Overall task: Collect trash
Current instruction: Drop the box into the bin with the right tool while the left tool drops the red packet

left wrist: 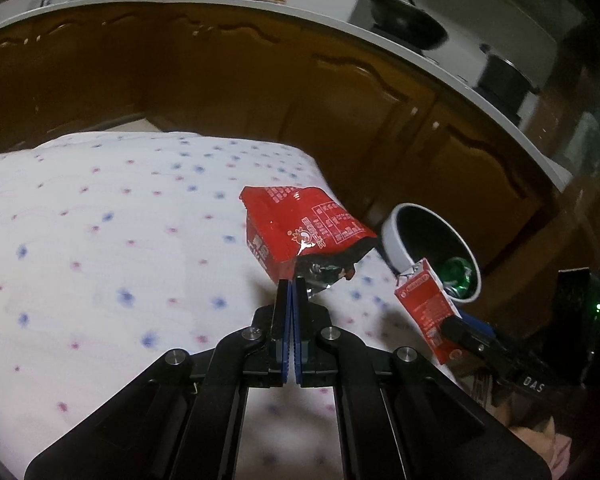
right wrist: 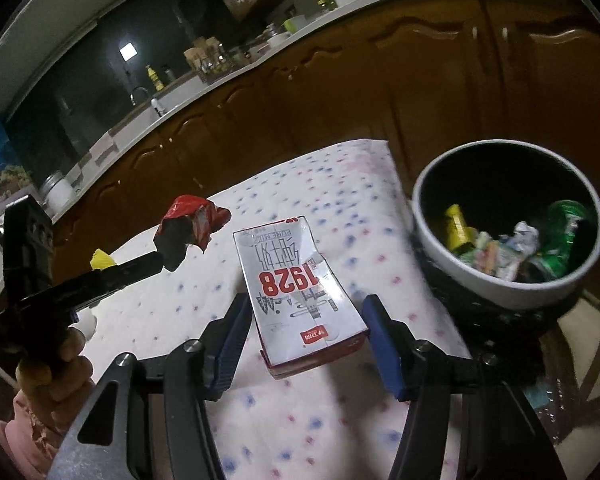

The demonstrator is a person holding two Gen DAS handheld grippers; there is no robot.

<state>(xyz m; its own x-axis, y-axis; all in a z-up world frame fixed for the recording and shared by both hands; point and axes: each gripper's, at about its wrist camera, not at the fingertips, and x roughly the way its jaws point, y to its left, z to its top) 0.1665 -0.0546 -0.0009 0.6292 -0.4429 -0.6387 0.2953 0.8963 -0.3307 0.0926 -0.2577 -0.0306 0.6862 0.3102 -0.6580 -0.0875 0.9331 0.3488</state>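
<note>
Two grippers are up over a table covered in a white cloth (left wrist: 100,220) dotted with blue and red. We hold one in each hand.

Our left gripper (left wrist: 291,280) has its jaws pressed fully together on the torn, silver-lined bottom edge of a red snack wrapper (left wrist: 300,232). The wrapper stands up above the fingertips, clear of the cloth and tilted toward the right. From the right wrist view we see our left hand (right wrist: 56,368) wrapped around that gripper's handle, with a pink sleeve below it.

Our right gripper (right wrist: 306,297) stands about half open, with a milk carton (right wrist: 296,264) between its blue pads. The carton is white-faced with red numbers and red sides, and it points away from the camera. In the left wrist view it hangs in the air past the table's right edge with one finger against its side, so we take it to be gripped.

Beside the table's right edge sits a round trash bin (right wrist: 500,288), white outside and dark inside. It holds a green can (right wrist: 564,232), a yellow packet (right wrist: 458,224) and crumpled paper (right wrist: 524,234). The carton is near the bin's rim. The wrapper is farther left, over the cloth.

Behind all this runs a row of brown cabinets (left wrist: 220,80) under a pale counter, with a black pan (left wrist: 404,20) on top.
</note>
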